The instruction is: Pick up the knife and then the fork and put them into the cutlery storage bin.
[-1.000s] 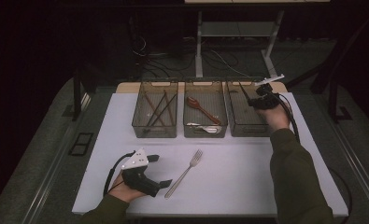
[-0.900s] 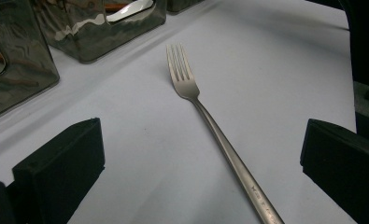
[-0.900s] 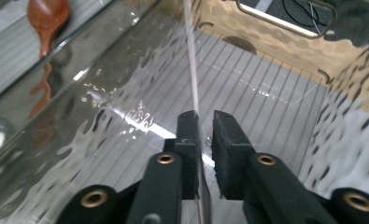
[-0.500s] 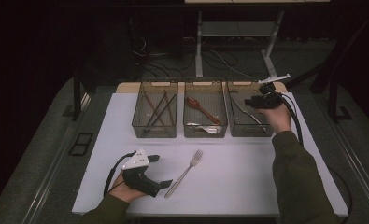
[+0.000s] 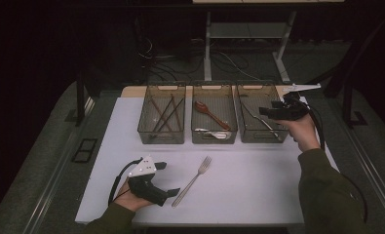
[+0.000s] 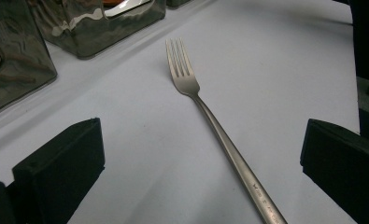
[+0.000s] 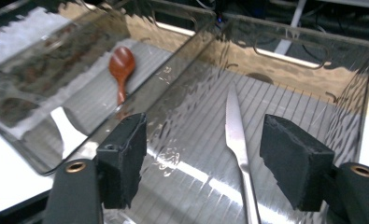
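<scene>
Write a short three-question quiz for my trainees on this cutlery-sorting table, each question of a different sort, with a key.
1. True or false: the fork lies inside one of the bins.
2. Multiple choice: what lies in the right bin, below the right gripper? A) a knife B) chopsticks C) a wooden spoon
3. Fill in: the left gripper rests on the white table with its jaws ____ on either side of the fork's handle.

Key
1. False; it lies on the table in front of the bins.
2. A; the knife lies on the bin's floor, the right gripper's jaws having just opened with nothing between them.
3. open
</scene>
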`<action>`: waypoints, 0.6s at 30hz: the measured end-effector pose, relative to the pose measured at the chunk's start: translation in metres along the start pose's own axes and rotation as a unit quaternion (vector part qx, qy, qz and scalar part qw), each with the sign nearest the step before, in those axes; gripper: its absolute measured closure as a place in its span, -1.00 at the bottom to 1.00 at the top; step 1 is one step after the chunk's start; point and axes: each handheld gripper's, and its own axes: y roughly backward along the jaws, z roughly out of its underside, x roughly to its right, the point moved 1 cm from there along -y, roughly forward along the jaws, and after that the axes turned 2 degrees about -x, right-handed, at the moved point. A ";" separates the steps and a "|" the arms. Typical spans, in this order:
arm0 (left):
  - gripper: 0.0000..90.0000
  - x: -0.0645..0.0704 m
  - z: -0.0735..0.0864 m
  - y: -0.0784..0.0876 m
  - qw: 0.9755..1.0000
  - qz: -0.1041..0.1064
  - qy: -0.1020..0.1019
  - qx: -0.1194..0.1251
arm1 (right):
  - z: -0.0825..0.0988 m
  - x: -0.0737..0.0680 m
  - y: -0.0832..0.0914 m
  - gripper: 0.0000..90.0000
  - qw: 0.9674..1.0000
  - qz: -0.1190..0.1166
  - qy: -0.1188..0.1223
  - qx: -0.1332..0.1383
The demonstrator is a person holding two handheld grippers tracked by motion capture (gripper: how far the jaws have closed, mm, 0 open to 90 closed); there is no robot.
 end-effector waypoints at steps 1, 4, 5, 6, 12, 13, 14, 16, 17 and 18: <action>-1.00 0.000 0.000 0.000 1.000 0.000 0.000 -0.001 | 0.002 -0.001 0.004 -0.33 1.000 -0.003 0.001 0.003; -1.00 0.000 0.000 0.000 1.000 -0.001 0.001 -0.002 | 0.008 -0.007 0.014 -0.39 1.000 -0.008 0.006 0.010; -1.00 0.000 0.000 -0.001 1.000 -0.001 0.001 -0.002 | 0.010 -0.009 0.017 -0.39 1.000 -0.009 0.007 0.013; -1.00 0.000 0.000 -0.001 1.000 -0.001 0.001 -0.002 | 0.012 -0.010 0.020 -0.40 1.000 -0.010 0.007 0.014; -1.00 0.000 0.000 -0.001 1.000 -0.003 0.001 -0.002 | 0.026 -0.027 0.035 -0.54 0.999 -0.015 0.020 0.036; -1.00 0.000 0.000 -0.001 1.000 -0.003 0.001 -0.003 | 0.029 -0.029 0.037 -0.55 0.999 -0.017 0.023 0.040; -1.00 0.000 0.000 -0.001 1.000 -0.003 0.001 -0.003 | 0.032 -0.032 0.038 -0.56 0.999 -0.016 0.021 0.044; -1.00 0.000 0.000 -0.001 1.000 -0.003 0.001 -0.004 | 0.039 -0.037 0.041 -0.59 0.998 -0.018 0.023 0.050; -1.00 0.000 0.000 -0.001 1.000 -0.003 0.001 -0.005 | 0.043 -0.040 0.041 -0.59 0.998 -0.021 0.021 0.053; -1.00 0.000 0.001 -0.001 1.000 -0.003 0.002 -0.004 | 0.046 -0.042 0.042 -0.59 0.998 -0.022 0.021 0.053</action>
